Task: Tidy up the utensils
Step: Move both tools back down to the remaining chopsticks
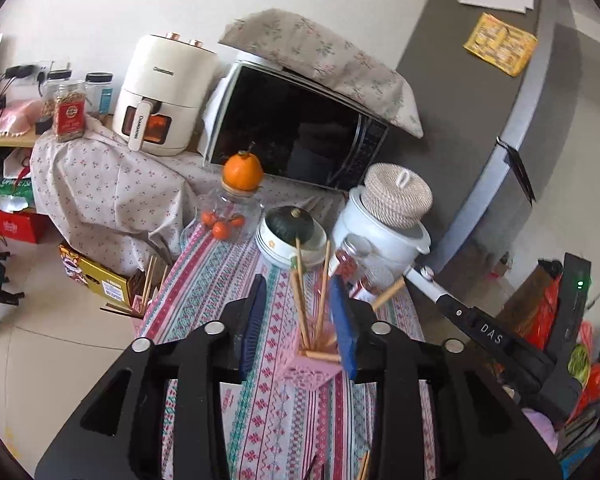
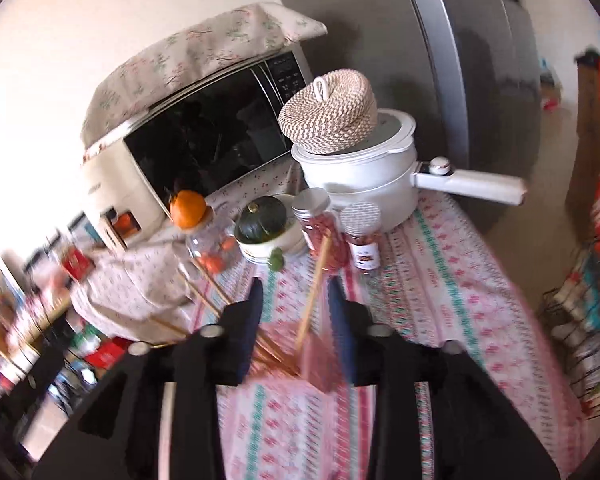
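Chopsticks: about five in one holder

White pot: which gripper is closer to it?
Right. The right gripper points nearly straight at the white pot, below its handle; the left gripper sits further left, pot off to its right.

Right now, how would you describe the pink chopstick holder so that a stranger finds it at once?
Find the big microwave under the floral cloth, then come forward along the striped tablecloth past the white pot. The pink chopstick holder is the small latticed square box holding wooden chopsticks; nothing else there is pink plastic.
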Motion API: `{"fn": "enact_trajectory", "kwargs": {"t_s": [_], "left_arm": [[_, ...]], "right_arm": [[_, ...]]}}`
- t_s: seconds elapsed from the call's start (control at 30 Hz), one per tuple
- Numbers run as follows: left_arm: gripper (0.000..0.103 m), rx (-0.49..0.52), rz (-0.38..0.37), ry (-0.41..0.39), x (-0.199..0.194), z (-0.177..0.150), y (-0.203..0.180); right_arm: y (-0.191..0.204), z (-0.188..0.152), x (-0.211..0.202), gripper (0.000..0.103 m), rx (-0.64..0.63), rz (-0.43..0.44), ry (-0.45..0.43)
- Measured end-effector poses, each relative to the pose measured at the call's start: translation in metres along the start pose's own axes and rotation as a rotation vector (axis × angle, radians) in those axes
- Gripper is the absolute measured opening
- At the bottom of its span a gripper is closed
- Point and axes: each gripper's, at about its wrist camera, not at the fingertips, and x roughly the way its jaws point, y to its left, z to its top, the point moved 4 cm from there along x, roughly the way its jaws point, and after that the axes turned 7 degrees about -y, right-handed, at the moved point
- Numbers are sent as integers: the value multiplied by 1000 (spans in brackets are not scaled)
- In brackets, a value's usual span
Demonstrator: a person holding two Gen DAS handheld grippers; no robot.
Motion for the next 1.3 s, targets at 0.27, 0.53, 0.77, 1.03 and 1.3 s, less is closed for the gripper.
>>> {"fn": "enact_trajectory", "kwargs": {"t_s": [0.27,0.53,0.77,1.03,1.3], "left_arm": [[50,67,26,69,-12,-55,-7],[76,139,76,76,-26,-91,-10],[95,190,122,124,-23,-120,-8],[96,190,97,377,14,-168,-2],[96,247,-5,610,52,-211,-43]], "right_arm": [[-10,-50,-46,62,-128,-78,-20],[-28,-99,-61,80,-143,-133,22],[-61,-130,-67,94,-105,-191,58],[-125,-170,-60,96,18,-242,236],[-198,-199,-74,96,366,-246,377]]}}
